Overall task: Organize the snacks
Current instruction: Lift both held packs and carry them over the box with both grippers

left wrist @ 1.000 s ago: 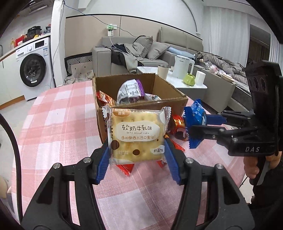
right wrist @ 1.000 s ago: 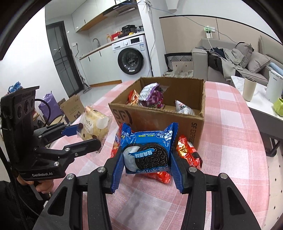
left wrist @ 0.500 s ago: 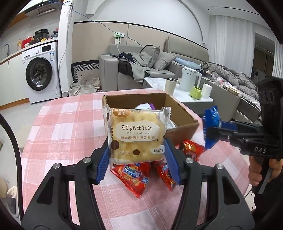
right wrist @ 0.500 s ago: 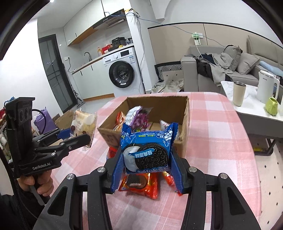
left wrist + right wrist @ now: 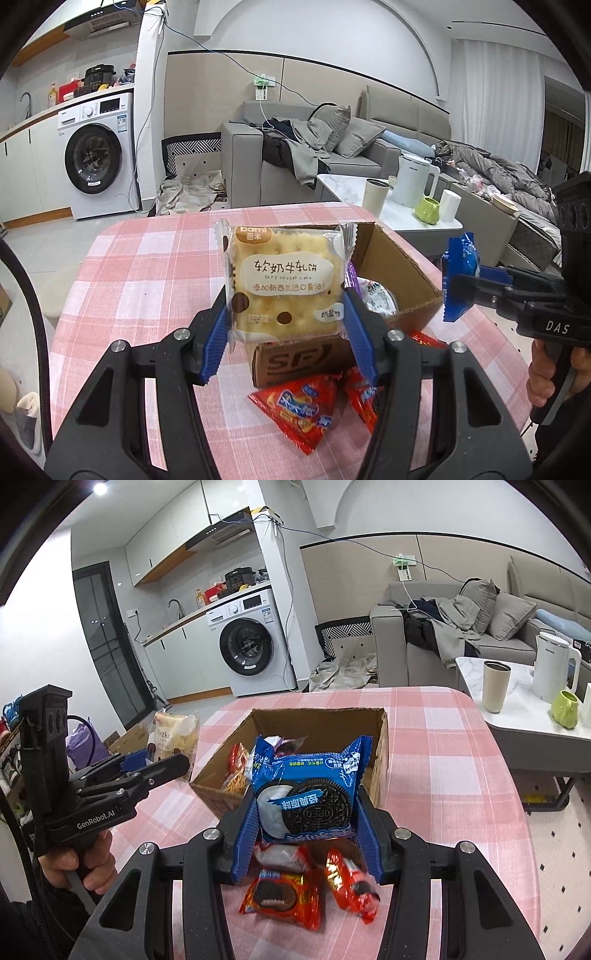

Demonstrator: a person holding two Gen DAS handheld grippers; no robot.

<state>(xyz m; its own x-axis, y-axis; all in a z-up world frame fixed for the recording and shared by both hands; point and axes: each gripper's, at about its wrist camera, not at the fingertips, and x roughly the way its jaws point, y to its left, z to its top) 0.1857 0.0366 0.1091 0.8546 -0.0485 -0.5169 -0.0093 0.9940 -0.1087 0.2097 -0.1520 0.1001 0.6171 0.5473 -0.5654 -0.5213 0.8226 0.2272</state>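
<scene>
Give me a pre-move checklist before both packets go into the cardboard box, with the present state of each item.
1. Left gripper clamps the nougat cracker packet on both sides: ok.
2. Right gripper clamps the blue Oreo packet on both sides: ok.
3. Cardboard box stands open-topped on the checked tablecloth: ok.
4. Room left in the box: cannot tell; snacks already lie inside and the held packets hide much of it.
5. The two grippers are apart from each other: ok.
6. Table cleared: not ok; red snack packets lie in front of the box.
</scene>
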